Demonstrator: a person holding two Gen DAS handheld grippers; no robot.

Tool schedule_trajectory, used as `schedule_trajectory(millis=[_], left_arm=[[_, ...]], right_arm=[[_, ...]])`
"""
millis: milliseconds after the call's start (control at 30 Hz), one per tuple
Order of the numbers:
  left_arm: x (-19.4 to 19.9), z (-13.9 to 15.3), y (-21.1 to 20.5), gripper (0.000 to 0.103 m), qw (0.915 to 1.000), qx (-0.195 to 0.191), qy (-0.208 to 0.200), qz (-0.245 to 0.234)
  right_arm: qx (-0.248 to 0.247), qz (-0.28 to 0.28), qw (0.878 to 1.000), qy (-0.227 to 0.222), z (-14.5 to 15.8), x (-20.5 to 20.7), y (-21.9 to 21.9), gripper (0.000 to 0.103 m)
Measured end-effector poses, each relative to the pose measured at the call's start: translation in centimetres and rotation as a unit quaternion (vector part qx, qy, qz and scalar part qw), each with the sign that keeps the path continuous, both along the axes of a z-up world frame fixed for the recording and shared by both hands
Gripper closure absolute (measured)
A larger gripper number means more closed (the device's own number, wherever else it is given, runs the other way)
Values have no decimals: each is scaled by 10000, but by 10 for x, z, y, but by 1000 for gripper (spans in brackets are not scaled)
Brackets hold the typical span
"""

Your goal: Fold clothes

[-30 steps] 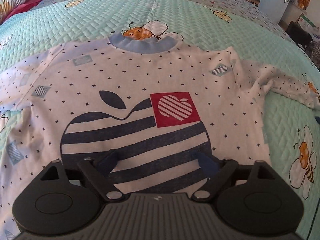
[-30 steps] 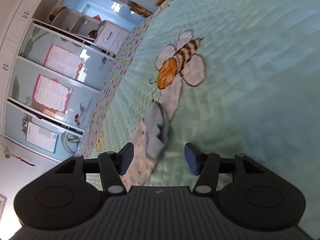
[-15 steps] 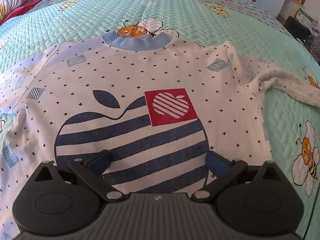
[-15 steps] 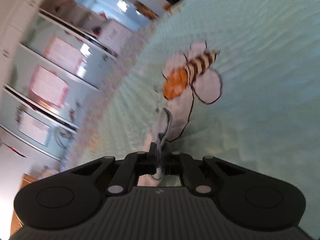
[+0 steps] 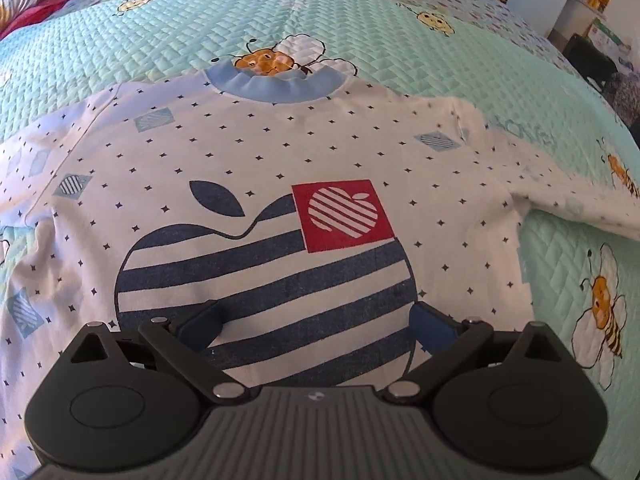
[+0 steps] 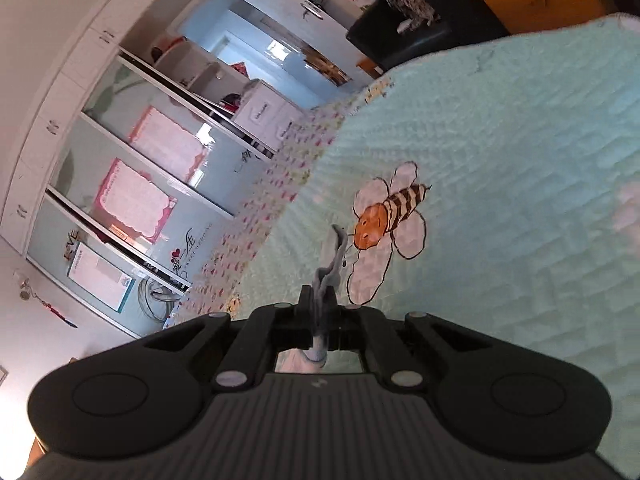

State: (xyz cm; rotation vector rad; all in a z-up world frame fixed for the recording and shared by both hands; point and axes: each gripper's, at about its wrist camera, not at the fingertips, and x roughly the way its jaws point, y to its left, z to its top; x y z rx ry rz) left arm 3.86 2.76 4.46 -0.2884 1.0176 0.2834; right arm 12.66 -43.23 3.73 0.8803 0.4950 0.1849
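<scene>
The shirt (image 5: 280, 184) lies flat, print up, on the quilt (image 5: 360, 20) ahead of the left gripper (image 5: 316, 320), whose fingers are spread wide. The right gripper (image 6: 320, 312) is pinched on the sleeve cuff (image 6: 334, 256), so I'd carry it straight across the chest, keeping it taut

Black ribbed gripper (image 5: 316, 322), blue pads (image 5: 200, 320), seemingly silver rivets

Bright, even daylight in both views. Strong fisheye bending at the edges, curving the mint-green quilted bedspread (image 5: 400, 32) into a dome. Sharp across the white apple-print cotton top (image 5: 280, 152); slightly washed out at right. Glare on glossy pale-blue wardrobe doors (image 6: 132, 184), upper left of right-wrist view; soft blur at far right.
</scene>
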Motion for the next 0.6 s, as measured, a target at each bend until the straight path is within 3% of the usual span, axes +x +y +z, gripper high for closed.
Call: schedule_trajectory(millis=[100, 200, 367, 500, 600], left_arm=[[1, -1, -4, 1, 9999, 108, 11, -40], [-1, 3, -14, 4, 9994, 206, 5, -273], [-11, 20, -38, 8, 9958, 177, -281, -852], [-24, 26, -81, 9, 9849, 168, -427, -1669], [-41, 31, -112, 9, 9714, 271, -603, -2280]], right_arm=[[-300, -185, 9991, 225, -9, -16, -5, 100], [-531, -99, 9974, 471, -39, -3, -6, 100], [-329, -311, 9974, 567, -41, -16, -14, 97], [-167, -481, 9966, 643, -44, -26, -20, 93], [-46, -607, 9957, 700, -45, -34, -25, 84]])
